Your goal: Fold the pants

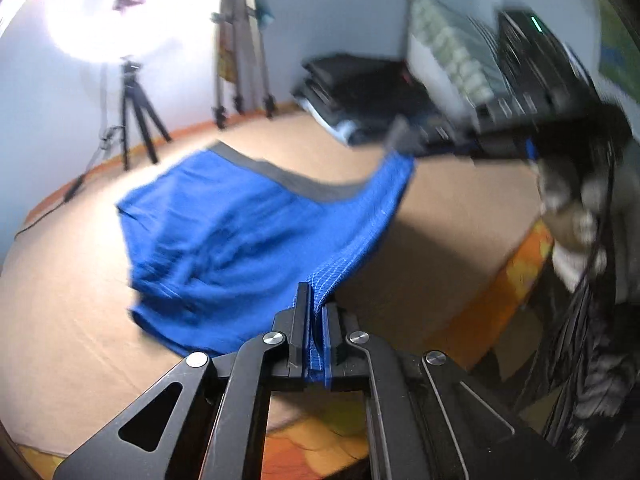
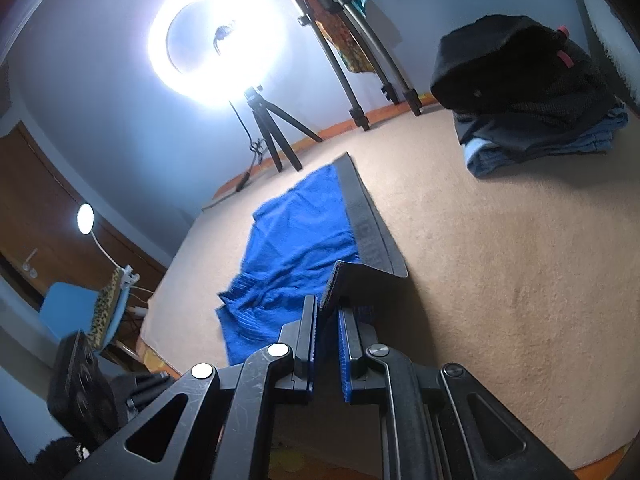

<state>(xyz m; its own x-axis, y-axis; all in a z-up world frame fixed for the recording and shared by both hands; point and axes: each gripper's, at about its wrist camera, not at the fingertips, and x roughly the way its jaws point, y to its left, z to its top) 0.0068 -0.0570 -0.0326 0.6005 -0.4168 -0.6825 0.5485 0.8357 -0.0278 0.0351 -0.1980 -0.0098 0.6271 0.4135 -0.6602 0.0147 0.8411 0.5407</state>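
Both tongs are gripping the blue shorts-type pants (image 1: pixel 240 236) w/ grey waistband (image 2: pixel 372 236), which are lying on a tan carpeted surface (image 2: pixel 500 260), one edge being lifted off it.

Left gripper (image 1: pixel 314 320) is pinching closed on a bunched bit of blue hem/side edge; fabric is running up and fwd-right from its tips toward the other tool. Right gripper (image 2: pixel 326 320) is holding the near corner of the waistband betw its pads; jaws look nearly closed, small gap showing lower down, band end is sticking up just past the tips. Rest of the garment is spreading fwd-left of the right tongs, flat-ish, some wrinkles.

Handling, my read: light, soft knit, draping and sagging betw the two grips, so it's needing tension across both to fold clean. Waistband is the stiffer, thicker part, best hold; thin blue cloth is prob likely to slip or bunch if pinched shallow. Not fragile.

Beyond the tips: ring light (image 2: pixel 218 36) on tripod, far ahead; pile of dark folded clothes (image 2: pixel 528 92) fwd-right of the right tongs, well apart from the pants. Left view is motion-blurred, so detail there is rough.
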